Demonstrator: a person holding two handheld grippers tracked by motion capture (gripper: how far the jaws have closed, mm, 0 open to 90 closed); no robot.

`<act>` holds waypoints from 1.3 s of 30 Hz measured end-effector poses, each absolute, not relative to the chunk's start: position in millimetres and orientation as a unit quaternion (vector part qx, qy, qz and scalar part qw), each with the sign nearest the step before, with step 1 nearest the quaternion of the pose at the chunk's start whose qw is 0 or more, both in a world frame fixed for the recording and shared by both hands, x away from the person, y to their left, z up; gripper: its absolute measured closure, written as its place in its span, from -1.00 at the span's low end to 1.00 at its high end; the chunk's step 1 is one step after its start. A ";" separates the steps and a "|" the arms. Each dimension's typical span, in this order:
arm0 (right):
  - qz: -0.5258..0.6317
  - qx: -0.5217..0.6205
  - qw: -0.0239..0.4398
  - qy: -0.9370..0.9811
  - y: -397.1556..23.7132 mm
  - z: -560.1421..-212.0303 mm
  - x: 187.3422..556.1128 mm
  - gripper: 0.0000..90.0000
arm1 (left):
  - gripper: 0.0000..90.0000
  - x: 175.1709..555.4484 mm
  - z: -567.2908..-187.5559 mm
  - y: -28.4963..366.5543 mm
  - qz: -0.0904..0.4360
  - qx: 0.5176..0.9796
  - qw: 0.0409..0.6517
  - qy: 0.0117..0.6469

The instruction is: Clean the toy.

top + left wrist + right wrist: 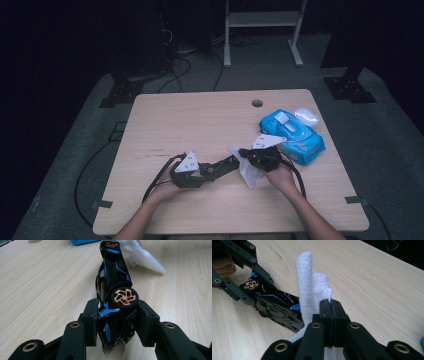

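Observation:
A black toy car (pixel 116 277) with blue trim and copper wheels is turned on its side just above the wooden table (pixel 200 120). My left gripper (pixel 117 322) is shut on its rear end, one pad on each side. In the high view the left gripper (pixel 204 172) points right, and the car (pixel 223 166) reaches toward the right gripper (pixel 246 155). My right gripper (pixel 330 305) is shut on a white wet wipe (pixel 312 290). The wipe stands up from the jaws and touches the car's (pixel 277 307) far end. It also hangs down (pixel 248 172) below the grip.
A blue pack of wipes (pixel 292 135) lies at the table's right, close behind the right hand. A small clear white cap (pixel 306 116) sits beyond it. There is a cable hole (pixel 257 103) near the far edge. Cables trail from both grippers toward the person.

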State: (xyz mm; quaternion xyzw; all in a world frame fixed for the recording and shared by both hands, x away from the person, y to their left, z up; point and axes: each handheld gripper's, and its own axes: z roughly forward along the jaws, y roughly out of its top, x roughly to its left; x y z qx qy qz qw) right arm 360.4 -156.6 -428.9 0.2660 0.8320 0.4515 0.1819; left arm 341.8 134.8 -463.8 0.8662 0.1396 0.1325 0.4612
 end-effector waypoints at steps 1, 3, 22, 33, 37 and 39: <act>0.451 0.267 0.181 0.832 -157.4 -429.5 360.4 0.97 | 0.28 341.8 -463.7 134.9 0.132 0.866 0.461 0.140; 0.451 0.268 0.183 0.832 -156.8 -429.5 360.4 0.97 | 0.28 342.0 -463.6 134.9 0.132 0.866 0.461 0.140; 0.485 0.206 0.110 0.843 -82.7 -432.6 345.1 0.97 | 0.28 341.9 -462.3 137.5 0.137 0.869 0.455 0.141; 0.447 0.228 0.177 0.847 -126.8 -429.7 352.8 0.56 | 0.28 341.5 -462.4 135.8 0.139 0.869 0.455 0.136; 0.462 0.218 0.153 0.846 -130.6 -431.3 350.2 0.40 | 0.28 342.5 -462.5 136.2 0.137 0.869 0.456 0.138; 0.459 0.209 0.155 0.849 -129.0 -432.7 348.7 0.40 | 0.28 342.4 -462.7 135.9 0.137 0.868 0.456 0.138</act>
